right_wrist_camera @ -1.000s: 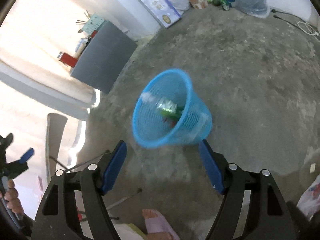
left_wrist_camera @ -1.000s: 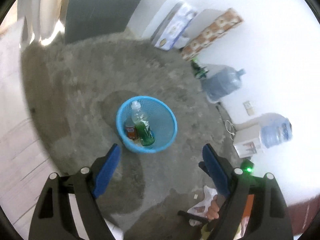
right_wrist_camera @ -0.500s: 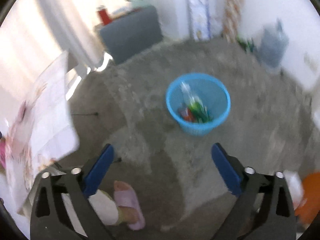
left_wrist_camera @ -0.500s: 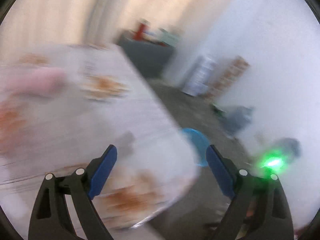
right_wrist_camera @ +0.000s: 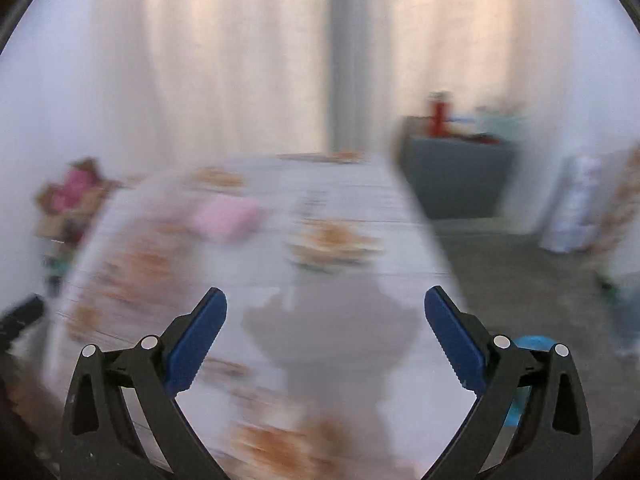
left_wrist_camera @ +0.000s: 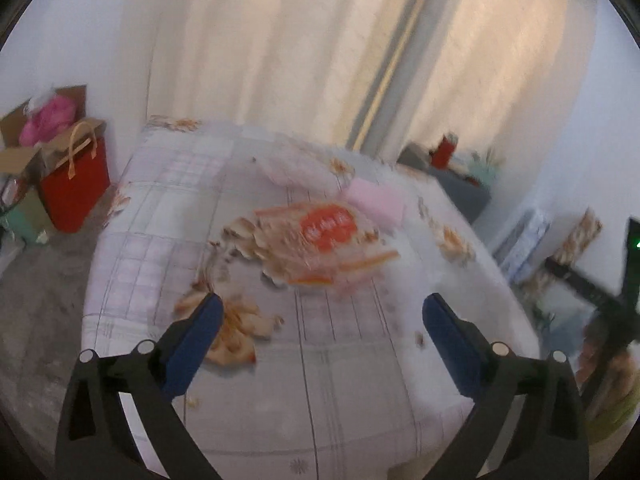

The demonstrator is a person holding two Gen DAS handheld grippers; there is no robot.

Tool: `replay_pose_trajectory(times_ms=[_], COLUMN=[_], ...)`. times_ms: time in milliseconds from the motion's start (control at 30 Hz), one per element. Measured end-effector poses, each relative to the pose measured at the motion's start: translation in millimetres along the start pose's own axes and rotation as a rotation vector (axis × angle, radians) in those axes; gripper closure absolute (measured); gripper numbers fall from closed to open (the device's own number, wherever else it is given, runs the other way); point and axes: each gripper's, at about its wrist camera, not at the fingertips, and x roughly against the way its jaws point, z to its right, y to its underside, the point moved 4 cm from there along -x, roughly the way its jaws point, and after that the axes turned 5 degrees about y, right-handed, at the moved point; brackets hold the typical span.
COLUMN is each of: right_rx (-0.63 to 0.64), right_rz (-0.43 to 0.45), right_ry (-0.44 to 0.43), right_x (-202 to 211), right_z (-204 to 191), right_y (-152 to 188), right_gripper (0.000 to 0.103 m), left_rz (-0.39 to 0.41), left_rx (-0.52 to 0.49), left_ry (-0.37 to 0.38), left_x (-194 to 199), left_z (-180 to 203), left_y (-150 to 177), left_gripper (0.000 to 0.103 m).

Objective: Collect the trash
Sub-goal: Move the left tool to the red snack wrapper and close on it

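Observation:
My left gripper [left_wrist_camera: 320, 332] is open and empty above a bed with a pale patterned sheet [left_wrist_camera: 340, 380]. A clear snack wrapper with a red label [left_wrist_camera: 320, 240] lies on the bed beyond the fingertips, next to a pink flat item [left_wrist_camera: 376, 200]. My right gripper [right_wrist_camera: 324, 328] is open and empty, facing the same bed [right_wrist_camera: 340, 264] in a blurred view; the pink item [right_wrist_camera: 224, 216] shows there too. A sliver of the blue trash basket [right_wrist_camera: 534, 342] shows behind the right finger.
A red bag [left_wrist_camera: 74, 184] and a cardboard box with pink stuff [left_wrist_camera: 44, 120] stand on the floor left of the bed. A dark grey cabinet [right_wrist_camera: 456, 176] stands at the back right. Curtains [left_wrist_camera: 320, 40] hang behind. The right gripper's handle [left_wrist_camera: 600, 300] shows at the right.
Both grippers have swung up and away from the blue basket on the floor toward the bed. The basket has dropped almost out of view. Both stay open.

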Motion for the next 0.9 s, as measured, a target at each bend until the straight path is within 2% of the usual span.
replay_pose_trajectory(times_ms=[67,100,200,333,400,533,633,733,800,867,900], right_rx=[-0.035,-0.053,-0.142,-0.224,-0.231,-0.230,-0.249,-0.274,-0.281,-0.288,-0.291], right_rz=[-0.064,-0.099,-0.187,-0.217,-0.223,-0.246,-0.256,-0.262,-0.256,-0.251,-0.252], right_ry=[-0.092,-0.108,-0.137,-0.146,-0.136,-0.127,-0.127,-0.137,-0.143,-0.146,-0.147], right_x=[-23,-33,-56,-66,-63,-61,-64,-66,-66,-62,-60], right_z=[-22,-28,-44,-55,-60,-66,-62,-53,-49,-44,-41], right_y=[-1,-1,2,11,12,19,25,28,29,31,32], right_gripper=[0.008,0.008,0.008,0.008,0.008,0.008,0.008,0.008,0.008,0.008,0.008], left_rz=[0.005,0.000,-0.053,-0.131,-0.181,-0.196,-0.240,-0.301,-0.309,-0.304,-0.311], left_rx=[0.013,0.011,-0.003,0.005,0.011,0.050,0.058,0.014,-0.015,-0.021,-0.014], left_ry=[0.027,0.036,0.081,0.092,0.030,-0.067,-0.103,-0.152,-0.139,-0.125,-0.110], left_x=[-5,-5,-29,-67,-91,-135,-164,-184,-185,-181,-178], left_z=[-5,-9,-7,-1,2,11,16,18,21,22,21], left_y=[-11,-15,-38,-57,-64,-74,-72,-63,-56,-51,-49], left_gripper=[0.005,0.005,0.005,0.005,0.005,0.005,0.005,0.005,0.006,0.016,0.026])
